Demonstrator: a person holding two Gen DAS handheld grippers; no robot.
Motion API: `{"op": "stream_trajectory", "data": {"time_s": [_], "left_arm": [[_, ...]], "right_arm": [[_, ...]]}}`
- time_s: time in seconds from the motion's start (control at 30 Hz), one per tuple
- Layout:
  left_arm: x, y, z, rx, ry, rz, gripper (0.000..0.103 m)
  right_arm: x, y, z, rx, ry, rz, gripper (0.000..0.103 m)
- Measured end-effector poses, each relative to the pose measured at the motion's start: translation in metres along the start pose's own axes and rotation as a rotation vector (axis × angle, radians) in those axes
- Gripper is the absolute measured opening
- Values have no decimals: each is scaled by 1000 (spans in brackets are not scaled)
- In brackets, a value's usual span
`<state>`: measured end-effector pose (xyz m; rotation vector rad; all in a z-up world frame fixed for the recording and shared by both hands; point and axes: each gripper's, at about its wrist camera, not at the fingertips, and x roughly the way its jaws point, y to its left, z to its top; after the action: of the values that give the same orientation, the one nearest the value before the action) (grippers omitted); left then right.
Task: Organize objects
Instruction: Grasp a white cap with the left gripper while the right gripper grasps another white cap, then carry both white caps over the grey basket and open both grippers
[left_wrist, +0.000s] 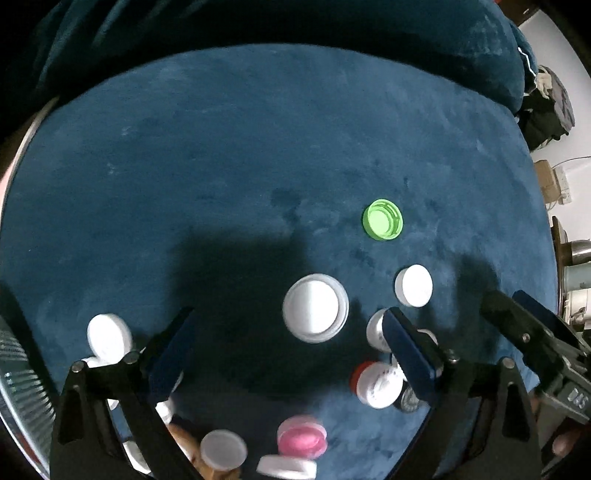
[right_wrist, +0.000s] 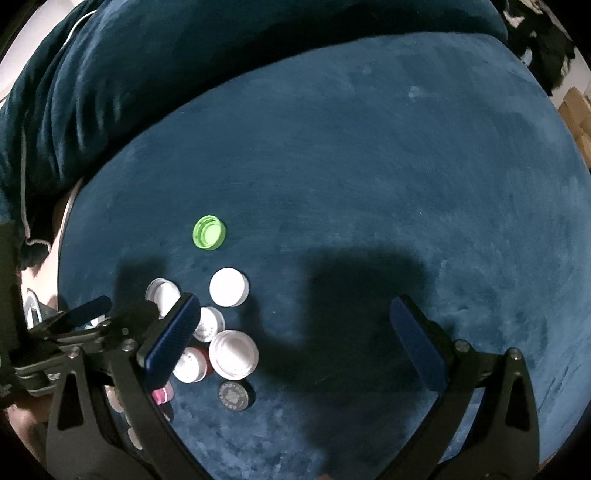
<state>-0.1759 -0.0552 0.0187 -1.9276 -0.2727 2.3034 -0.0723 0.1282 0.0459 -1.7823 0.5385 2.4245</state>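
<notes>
Several bottle caps lie on a blue velvet seat (left_wrist: 258, 147). A green cap (left_wrist: 382, 219) lies open side up, apart from the rest; it also shows in the right wrist view (right_wrist: 209, 232). A large white cap (left_wrist: 315, 307) lies between my left gripper's fingers. My left gripper (left_wrist: 291, 328) is open and empty above it. A pink cap (left_wrist: 302, 437), a red-and-white cap (left_wrist: 376, 384) and other white caps lie near it. My right gripper (right_wrist: 295, 321) is open and empty, right of the cap cluster (right_wrist: 232, 354). A dark cap (right_wrist: 235, 396) lies below the cluster.
The seat's back cushion (right_wrist: 184, 66) rises behind. The seat edge (left_wrist: 26, 140) curves at the left. Cardboard boxes (right_wrist: 576, 107) and clutter stand off the right side. The right gripper's fingers (left_wrist: 517, 321) show at the right of the left wrist view.
</notes>
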Motion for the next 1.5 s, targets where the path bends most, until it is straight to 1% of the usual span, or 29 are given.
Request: {"op": "stream_trajectory", "data": {"time_s": [0.07,0.1,0.13,0.17,0.2,0.23,0.27,0.3,0.43,0.7,0.77,0.8,0.83,0.87,0.9,0.93,1.03,1.2,1.23,1.3,1.4,1.5], "left_arm": [[8,-7,1,13,10,13,95],[12,-11,0,21,18,15,92],[14,-14,0,31,23,17,86],[17,-18,-1,48,29,21,84],[17,-21,-2,61,23,29,79],[17,-23,-2,70,19,32,61],[16,-24,-2,81,19,36,47],[15,-24,-1,92,23,47,42],[9,-13,1,73,20,34,42],[-13,9,2,33,-12,47,41],[-20,14,-1,21,-18,43,42],[-23,18,-1,15,-21,39,42],[-25,21,-3,9,-23,37,42],[-29,26,-4,1,-27,34,42],[-29,31,-1,-6,-29,30,42],[-32,33,-2,-15,-30,23,42],[-44,52,-1,-37,-42,2,42],[-73,73,-7,-64,-89,-19,42],[-74,72,-5,-64,-97,-15,42],[-87,85,-7,-60,-115,1,42],[-103,89,-12,-62,-148,18,42],[-125,105,-22,-67,-192,40,42]], "right_arm": [[2,-1,1,10,6,-1,103],[4,-1,3,10,8,-2,103],[4,0,3,11,8,-4,103],[6,1,3,10,11,-5,103],[7,2,4,7,15,-4,103],[8,3,4,5,18,-3,103],[10,5,6,1,22,-4,103],[11,7,6,-2,23,-4,103],[17,12,10,-15,33,0,103],[41,36,14,-59,105,34,102],[45,41,13,-76,109,33,101],[48,43,13,-86,110,32,92],[50,45,13,-94,116,34,73],[53,47,13,-106,127,35,62],[54,48,13,-117,127,30,40],[53,48,12,-124,123,24,31],[41,50,8,-118,94,47,31],[16,64,7,-119,53,96,31],[14,68,7,-120,47,104,31],[5,80,6,-126,28,127,31],[-7,98,3,-141,7,168,31],[-16,121,-2,-170,-9,201,31]]}}
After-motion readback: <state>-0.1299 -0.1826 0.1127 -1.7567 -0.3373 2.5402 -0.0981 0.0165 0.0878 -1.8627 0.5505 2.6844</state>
